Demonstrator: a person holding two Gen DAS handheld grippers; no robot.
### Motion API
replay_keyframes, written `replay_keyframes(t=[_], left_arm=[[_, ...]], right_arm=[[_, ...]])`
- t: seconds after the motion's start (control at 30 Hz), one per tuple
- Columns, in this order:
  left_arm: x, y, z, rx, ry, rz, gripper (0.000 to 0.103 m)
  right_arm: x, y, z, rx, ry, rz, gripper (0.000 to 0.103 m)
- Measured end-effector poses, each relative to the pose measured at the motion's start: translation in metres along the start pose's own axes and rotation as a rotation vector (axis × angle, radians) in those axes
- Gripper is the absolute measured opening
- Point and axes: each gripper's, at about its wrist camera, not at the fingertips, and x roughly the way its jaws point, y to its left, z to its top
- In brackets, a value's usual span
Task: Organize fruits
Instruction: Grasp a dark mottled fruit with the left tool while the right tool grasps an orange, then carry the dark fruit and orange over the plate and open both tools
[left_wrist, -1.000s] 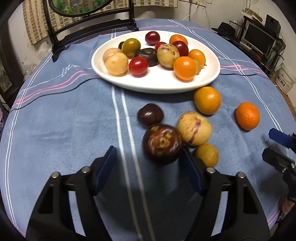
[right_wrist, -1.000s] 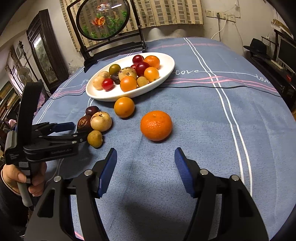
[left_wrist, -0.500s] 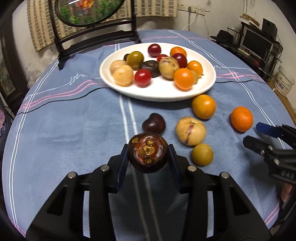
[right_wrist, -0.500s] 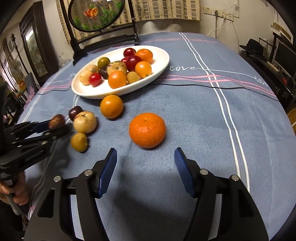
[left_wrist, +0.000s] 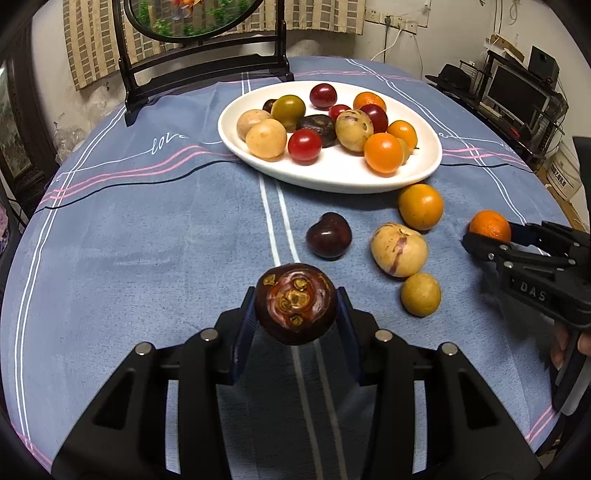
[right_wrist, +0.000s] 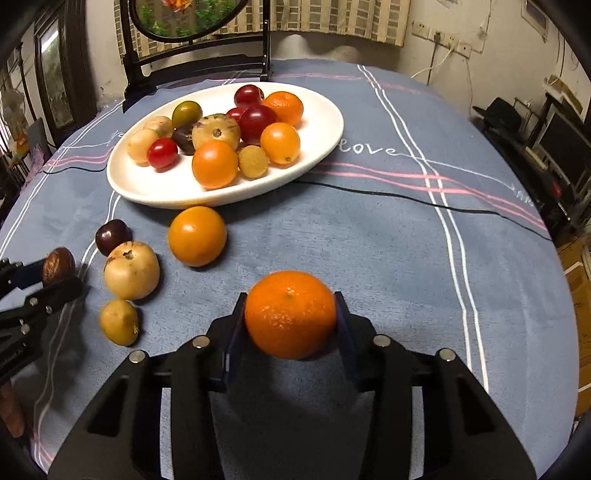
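Note:
My left gripper (left_wrist: 295, 308) is shut on a dark purple mangosteen (left_wrist: 295, 291), held just above the blue cloth. In the right wrist view the jaws of my right gripper (right_wrist: 290, 315) are closing, both pads against the sides of an orange tangerine (right_wrist: 290, 314). Behind them stands a white oval plate (left_wrist: 332, 181) with several fruits. On the cloth between plate and grippers lie a dark plum (left_wrist: 328, 235), a pale striped melon (left_wrist: 399, 250), a small yellow fruit (left_wrist: 421, 294) and a round orange fruit (left_wrist: 420, 206).
A dark wooden stand (left_wrist: 203, 74) with a round picture rises behind the plate at the table's far edge. Shelves with a monitor (left_wrist: 517, 96) stand beyond the table at the right. A hand (left_wrist: 565, 350) holds the right gripper's handle.
The left jaws closed on the mangosteen and lifted it slightly off the cloth. The right gripper moved forward around the tangerine and its jaws narrowed onto it.

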Motion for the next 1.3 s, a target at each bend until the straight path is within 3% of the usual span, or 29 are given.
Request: replay_keyframes(t=[0.5,0.8,1.1,1.3], left_arm=[[-0.021,-0.002,0.028,0.031,-0.052,0.008,0.042],[-0.023,-0.010,0.074,0.022,-0.112,-0.027,0.042],[0.021,-0.014,0.109,0.002,-0.052,-0.061,0.042],[0.050,-0.015,0.111,-0.007,-0.002,-0.068,0.043]], right_arm=[[-0.050,-0.008,0.005,0.025,-0.113,0.085,0.044],[-0.067,-0.004,0.044,0.032,-0.247,0.117,0.044],[-0.041,-0.002,0.081,0.026,-0.228,0.110,0.044],[-0.021,-0.004,0.092,0.025,-0.195,0.104,0.044]])
